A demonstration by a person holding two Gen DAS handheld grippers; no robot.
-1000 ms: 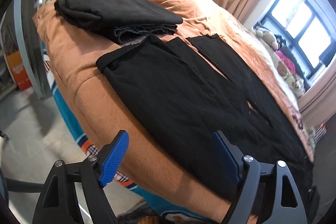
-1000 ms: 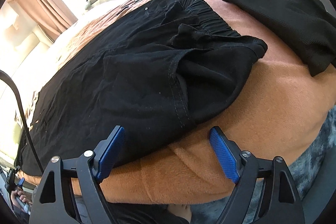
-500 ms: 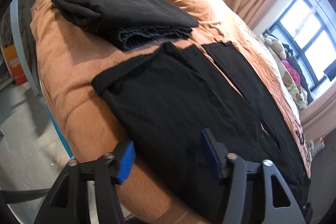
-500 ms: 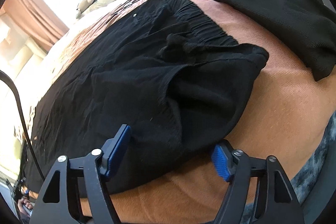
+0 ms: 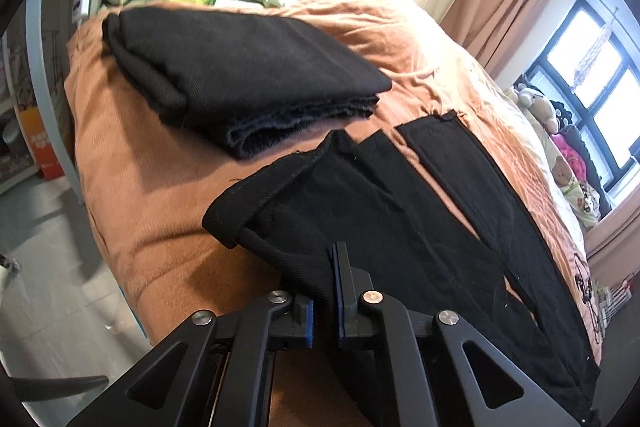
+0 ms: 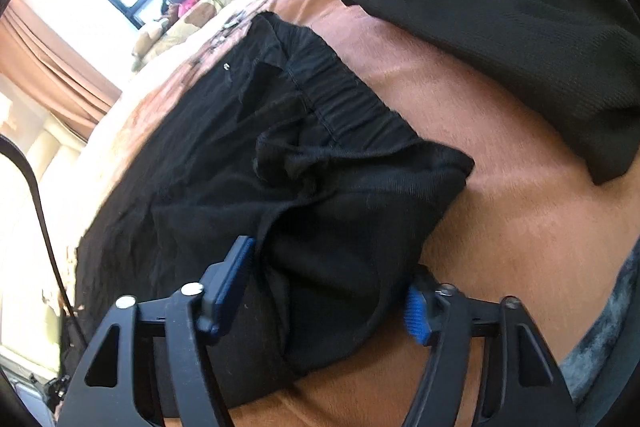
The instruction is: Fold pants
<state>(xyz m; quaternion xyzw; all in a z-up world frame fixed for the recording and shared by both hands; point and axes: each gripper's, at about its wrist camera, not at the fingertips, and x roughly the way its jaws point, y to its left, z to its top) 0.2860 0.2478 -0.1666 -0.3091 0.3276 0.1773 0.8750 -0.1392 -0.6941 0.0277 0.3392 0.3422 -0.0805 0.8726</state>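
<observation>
While the black pants (image 5: 420, 227) lie spread lengthwise on the orange blanket (image 5: 132, 187), we judge the folding barely begun: no fold shows yet, and all of it is left. Our left tongs (image 5: 324, 291) are closing, nearly shut, pinching the near edge of a leg close to its hem. Our right tongs (image 6: 328, 291) are closing at half width around bunched cloth below the waistband (image 6: 352, 103), pads not yet pressing.
</observation>
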